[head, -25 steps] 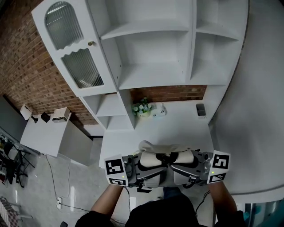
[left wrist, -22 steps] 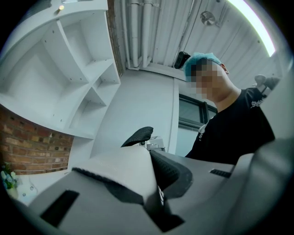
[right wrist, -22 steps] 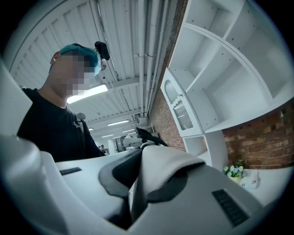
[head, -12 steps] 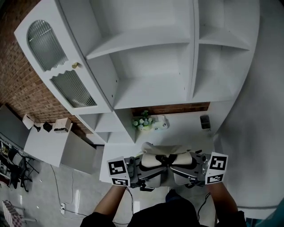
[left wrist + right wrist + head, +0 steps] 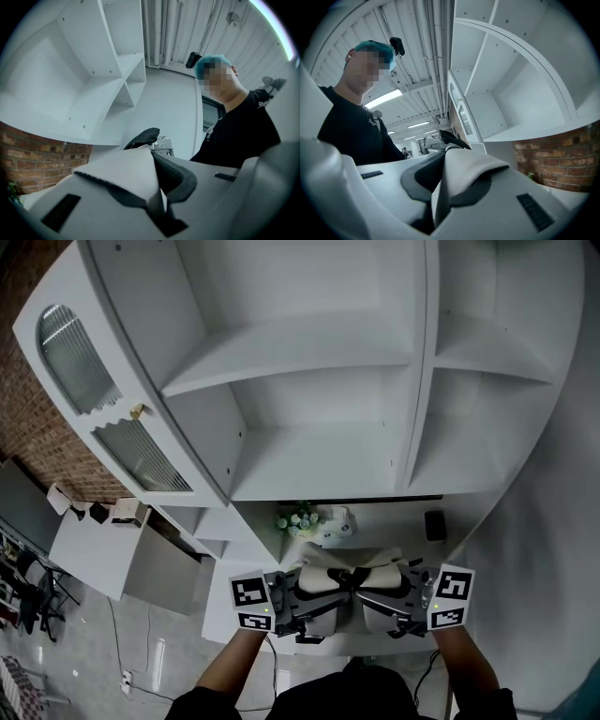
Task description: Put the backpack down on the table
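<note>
A cream backpack (image 5: pixel 345 562) with dark trim hangs between my two grippers, over the front part of the white table (image 5: pixel 398 531). My left gripper (image 5: pixel 323 594) comes in from the left and is shut on a cream fold of the backpack (image 5: pixel 124 176). My right gripper (image 5: pixel 373 594) comes in from the right and is shut on another cream fold of the backpack (image 5: pixel 466 171). In each gripper view the cloth is pinched tight between the pale jaws, with a dark padded strap beside it. The backpack's underside is hidden, so I cannot tell whether it touches the table.
A small flower pot (image 5: pixel 298 518), a white object (image 5: pixel 339 519) and a dark box (image 5: pixel 434 524) stand at the table's back. White shelves (image 5: pixel 319 418) rise above it, with a glass-door cabinet (image 5: pixel 103 399) to the left. A lower side table (image 5: pixel 94 540) sits far left.
Both grippers have carried the backpack forward towards the shelves, over the table's front. The shelves now fill more of the head view. The grips look unchanged.
</note>
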Demonstrator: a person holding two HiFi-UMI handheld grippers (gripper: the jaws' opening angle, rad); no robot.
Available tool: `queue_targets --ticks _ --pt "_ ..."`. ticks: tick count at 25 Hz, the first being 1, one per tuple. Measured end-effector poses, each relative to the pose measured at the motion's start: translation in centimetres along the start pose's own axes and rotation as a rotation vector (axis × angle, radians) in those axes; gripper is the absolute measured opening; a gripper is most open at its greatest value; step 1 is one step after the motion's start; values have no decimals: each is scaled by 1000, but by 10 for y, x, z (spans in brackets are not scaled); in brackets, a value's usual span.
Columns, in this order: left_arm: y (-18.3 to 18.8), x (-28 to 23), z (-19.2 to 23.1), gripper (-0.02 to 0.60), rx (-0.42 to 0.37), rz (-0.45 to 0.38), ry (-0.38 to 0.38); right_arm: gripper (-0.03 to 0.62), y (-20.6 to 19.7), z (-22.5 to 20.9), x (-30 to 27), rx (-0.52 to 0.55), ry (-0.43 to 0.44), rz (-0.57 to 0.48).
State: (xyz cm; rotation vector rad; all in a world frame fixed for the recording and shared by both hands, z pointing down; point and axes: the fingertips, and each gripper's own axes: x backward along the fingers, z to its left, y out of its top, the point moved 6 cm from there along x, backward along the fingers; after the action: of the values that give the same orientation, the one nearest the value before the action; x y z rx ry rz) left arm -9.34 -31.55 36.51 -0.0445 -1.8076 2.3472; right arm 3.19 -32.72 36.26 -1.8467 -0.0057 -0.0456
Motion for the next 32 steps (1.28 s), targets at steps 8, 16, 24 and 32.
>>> queue_targets --ticks 8,16,24,32 --pt "-3 -17 44 51 27 14 30 46 1 -46 11 -16 -19 1" --pt "-12 -32 70 51 14 6 27 46 -7 -76 25 -46 -4 -25" --pt "-42 -29 79 51 53 24 27 48 -36 -87 26 -115 15 -9" --pt "-71 -23 90 52 121 24 58 52 -63 -100 22 -189 -1 -11"
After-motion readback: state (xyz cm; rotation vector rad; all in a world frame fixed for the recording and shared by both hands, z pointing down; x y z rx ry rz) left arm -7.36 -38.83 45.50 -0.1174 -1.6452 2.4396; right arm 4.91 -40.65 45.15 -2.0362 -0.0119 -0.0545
